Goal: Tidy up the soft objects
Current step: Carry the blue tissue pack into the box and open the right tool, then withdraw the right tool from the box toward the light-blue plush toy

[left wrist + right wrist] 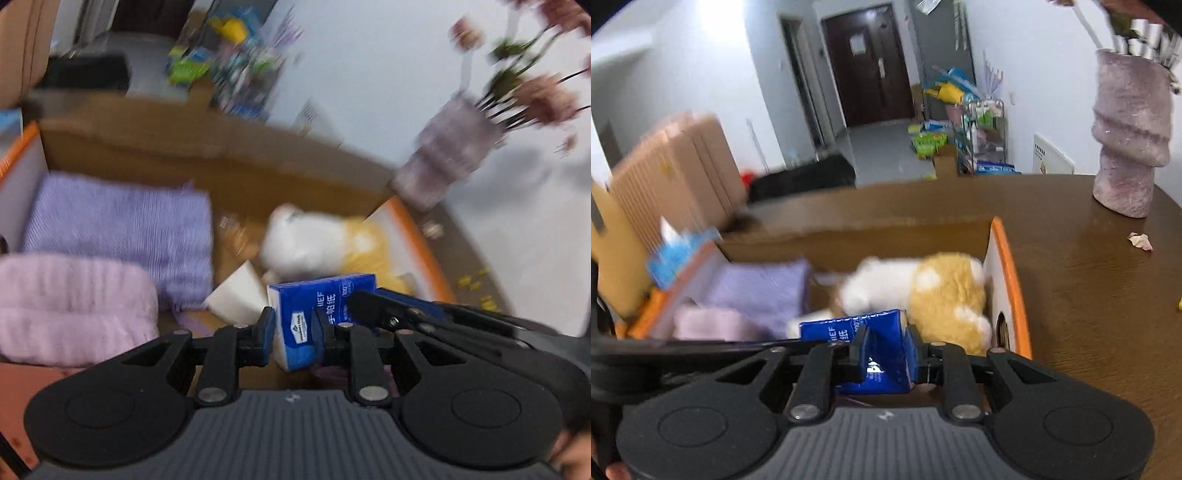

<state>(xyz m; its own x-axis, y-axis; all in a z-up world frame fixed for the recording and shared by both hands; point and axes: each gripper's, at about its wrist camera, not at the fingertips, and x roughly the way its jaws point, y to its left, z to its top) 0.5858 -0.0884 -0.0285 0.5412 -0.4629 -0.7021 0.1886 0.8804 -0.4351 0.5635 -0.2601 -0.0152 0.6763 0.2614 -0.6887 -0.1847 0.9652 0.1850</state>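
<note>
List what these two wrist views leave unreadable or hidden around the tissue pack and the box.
- Tissue pack lower end: left wrist view, hidden behind the left gripper; print only partly readable.
- Box floor: both views, covered by the plush toy, purple towel and pink towel.
- Plush toy's face: motion-blurred in both.
- Flowers in the vase: blurred left view, cut off by the top edge in the right.
- Right gripper pads: pack's near end fills the gap.

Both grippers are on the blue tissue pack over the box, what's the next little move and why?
Probably lower the blue tissue pack into the bare gap of the cardboard box, between the purple towel and plush toy. Both the left gripper and the right gripper clamp it above that spot.
</note>
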